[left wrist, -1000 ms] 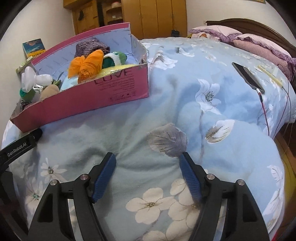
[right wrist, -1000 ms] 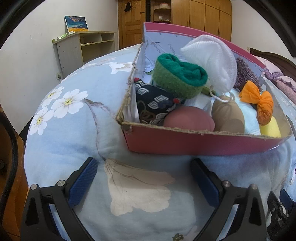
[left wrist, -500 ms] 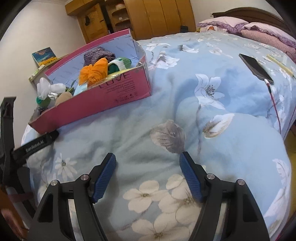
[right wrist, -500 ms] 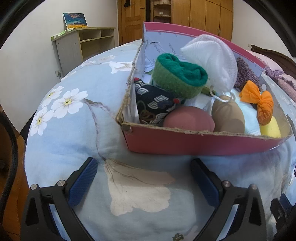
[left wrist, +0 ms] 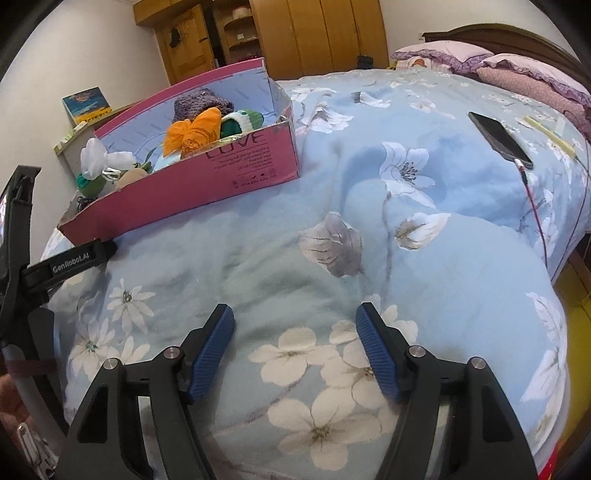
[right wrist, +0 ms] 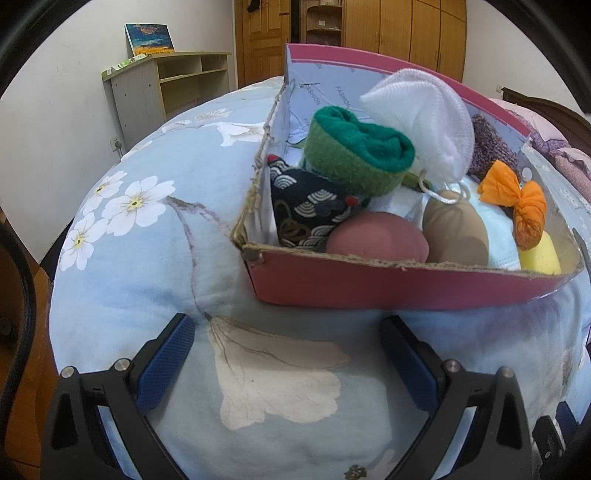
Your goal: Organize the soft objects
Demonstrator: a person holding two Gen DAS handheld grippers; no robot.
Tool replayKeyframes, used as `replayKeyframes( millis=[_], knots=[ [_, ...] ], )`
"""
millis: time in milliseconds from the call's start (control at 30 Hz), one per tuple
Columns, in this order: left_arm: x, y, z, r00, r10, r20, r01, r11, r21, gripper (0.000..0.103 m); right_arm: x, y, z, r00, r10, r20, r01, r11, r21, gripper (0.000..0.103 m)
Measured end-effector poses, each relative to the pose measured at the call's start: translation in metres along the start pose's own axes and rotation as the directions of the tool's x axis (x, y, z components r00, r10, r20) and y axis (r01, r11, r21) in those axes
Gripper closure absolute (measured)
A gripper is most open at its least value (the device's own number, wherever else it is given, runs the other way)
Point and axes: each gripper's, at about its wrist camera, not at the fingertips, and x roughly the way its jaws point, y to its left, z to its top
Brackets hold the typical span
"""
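Observation:
A pink cardboard box [left wrist: 207,184] [right wrist: 369,291] lies on the flowered blue quilt, packed with soft things: an orange cloth bundle [left wrist: 192,129] [right wrist: 517,206], a green knit roll [right wrist: 354,155], a white mesh pouf [right wrist: 424,118], a dark patterned pouch [right wrist: 310,210], a pink lump [right wrist: 373,240], a tan lump [right wrist: 454,229] and a yellow sponge [right wrist: 539,254]. My left gripper [left wrist: 295,328] is open and empty over the quilt, well short of the box. My right gripper [right wrist: 288,343] is open and empty just before the box's near wall.
A black phone [left wrist: 498,138] on a red cable [left wrist: 535,218] lies on the quilt at the right. Pink pillows [left wrist: 517,70] rest against the headboard. A low shelf unit [right wrist: 162,85] and wooden wardrobes [left wrist: 314,33] stand beyond the bed. The bed's edge drops away at the right.
The left gripper has pulled back and up from the box, so the box looks smaller and the right gripper's body shows at the left edge. The right gripper has barely moved.

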Motion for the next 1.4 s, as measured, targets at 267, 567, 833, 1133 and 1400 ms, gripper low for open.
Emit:
replayKeyframes(
  millis=[267,567,833,1133,1400],
  knots=[
    [0.003,0.016,0.020,0.992,-0.023,-0.123,0.003,0.987,-0.159,0.026,0.001,-0.001,0.001,1.000,0.008,-0.011,-0.008,1.000,-0.004,0.000],
    [0.002,0.016,-0.001,0.997,-0.032,-0.070,0.018,0.983,-0.182,0.021,-0.038,0.018,-0.029,0.973,-0.079,-0.218,0.084,0.996,0.014,0.000],
    [0.000,0.021,-0.001,0.999,0.041,-0.032,-0.047,0.975,-0.215,0.011,-0.053,0.023,-0.060,0.995,-0.016,-0.095,0.017,1.000,0.002,0.000],
    [0.015,0.036,0.005,0.998,0.032,-0.045,-0.044,0.955,-0.295,0.002,-0.053,0.017,-0.073,0.999,-0.002,-0.054,0.003,1.000,0.028,0.000],
    [0.010,0.052,-0.002,0.997,-0.051,-0.064,0.033,0.967,-0.253,0.001,-0.056,0.026,-0.086,0.996,-0.087,0.010,0.086,0.995,0.059,0.000]
  ],
)
